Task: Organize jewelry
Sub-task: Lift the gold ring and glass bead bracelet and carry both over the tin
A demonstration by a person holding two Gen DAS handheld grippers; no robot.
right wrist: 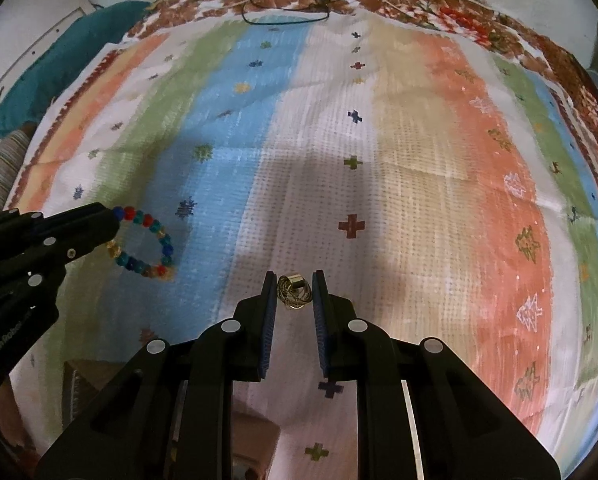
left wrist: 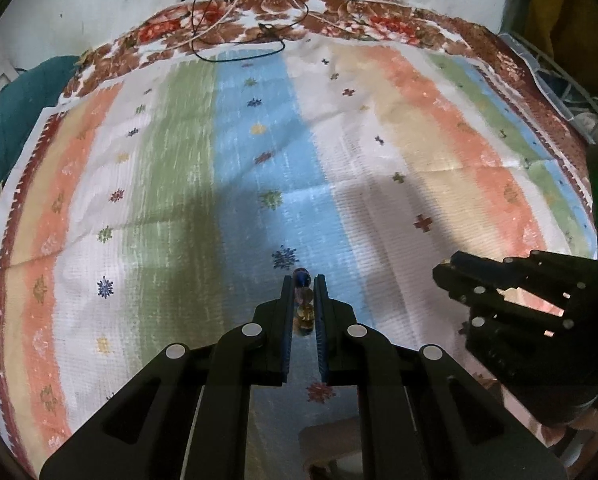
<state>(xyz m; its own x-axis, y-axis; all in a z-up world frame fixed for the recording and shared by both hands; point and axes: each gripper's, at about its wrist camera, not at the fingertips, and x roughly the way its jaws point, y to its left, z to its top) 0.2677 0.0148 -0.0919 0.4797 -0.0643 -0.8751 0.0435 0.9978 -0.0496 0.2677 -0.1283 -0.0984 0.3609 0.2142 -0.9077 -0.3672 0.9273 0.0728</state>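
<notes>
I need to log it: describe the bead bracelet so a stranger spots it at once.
Start at the striped cloth. Over its blue stripe, the left gripper holds a bead bracelet hanging as a loop. Its many colours set it apart from the gold rings in the right gripper.

A striped cloth [left wrist: 259, 152] with a floral border covers the surface. A thin black cord [left wrist: 239, 46] lies looped at its far edge; a teal cushion [right wrist: 59, 68] sits beside the cloth.

Only lettering I can find: pale print on my left gripper [right wrist: 117, 216] body, seemingly "GenRobot", partly blurred. Nothing readable elsewhere.
</notes>
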